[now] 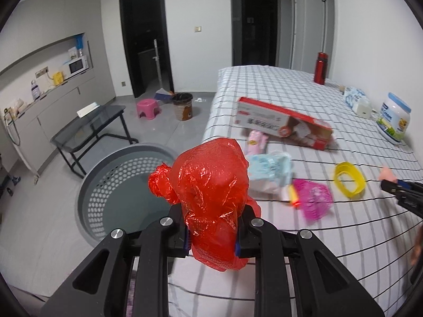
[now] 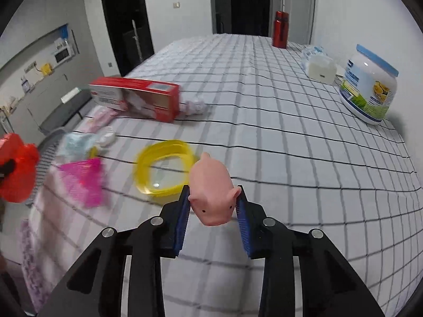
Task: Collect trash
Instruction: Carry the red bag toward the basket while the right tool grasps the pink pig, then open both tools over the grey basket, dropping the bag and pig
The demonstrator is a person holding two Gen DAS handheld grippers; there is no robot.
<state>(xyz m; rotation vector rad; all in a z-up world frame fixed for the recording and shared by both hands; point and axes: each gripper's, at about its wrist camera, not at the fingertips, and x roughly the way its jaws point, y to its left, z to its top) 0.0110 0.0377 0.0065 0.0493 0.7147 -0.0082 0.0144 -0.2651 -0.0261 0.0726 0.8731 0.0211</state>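
My left gripper is shut on a crumpled red plastic bag, held at the bed's edge beside the grey perforated basket on the floor. In the right wrist view the same red plastic bag shows at the far left. My right gripper is shut on a small pink rubber pig toy, lifted just above the checked bedsheet. From the left wrist view, the right gripper shows at the right edge with the pink toy at its tips.
On the bed lie a yellow ring, a pink mesh piece, a pale blue packet, a red box, a white jar, a white container and a red bottle. A glass table, pink stool and bin stand on the floor.
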